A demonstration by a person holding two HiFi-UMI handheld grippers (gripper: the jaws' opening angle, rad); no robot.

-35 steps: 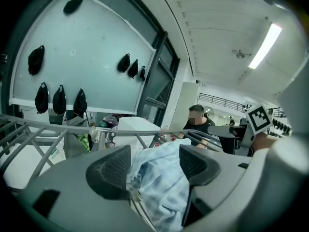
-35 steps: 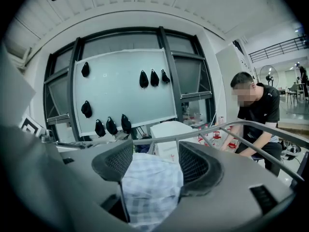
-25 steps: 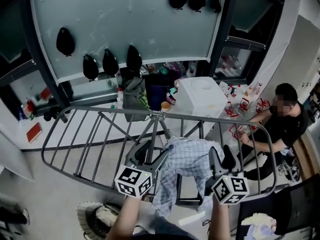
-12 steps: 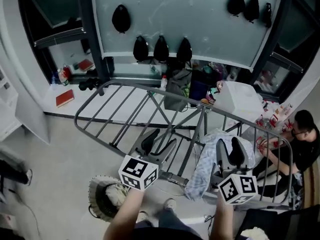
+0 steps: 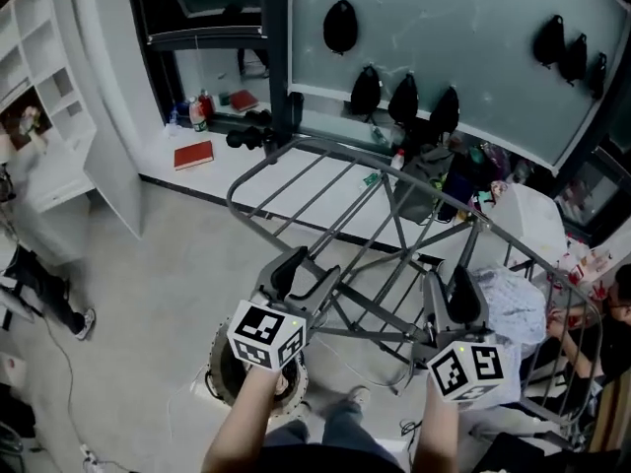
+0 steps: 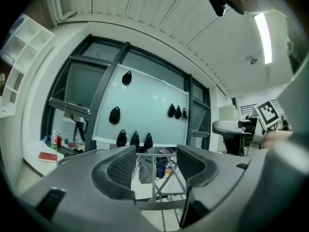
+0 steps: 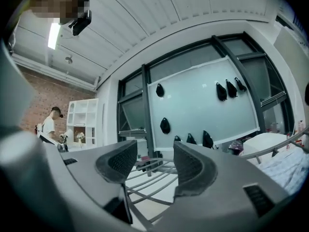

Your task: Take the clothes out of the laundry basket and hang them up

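A light-blue checked garment (image 5: 513,302) hangs over the right end of the grey drying rack (image 5: 325,180); its edge shows at the right of the right gripper view (image 7: 291,170). My left gripper (image 5: 308,276) is held over the rack's near rail. Its jaws stand apart, closing a little, with nothing between them (image 6: 155,166). My right gripper (image 5: 447,294) is open and empty (image 7: 154,167), just left of the garment. The round laundry basket (image 5: 217,371) sits on the floor, mostly hidden under the left gripper's marker cube.
A white shelf unit (image 5: 49,116) stands at the far left, and a person's legs (image 5: 39,284) show below it. A red book (image 5: 192,154) lies on the low ledge. Black bags (image 5: 340,28) hang on the glass wall. A seated person (image 5: 616,313) is at the right edge.
The view has swung left. The garment, earlier between the two grippers, now hangs to the right of both. The left gripper drew away first, then the right.
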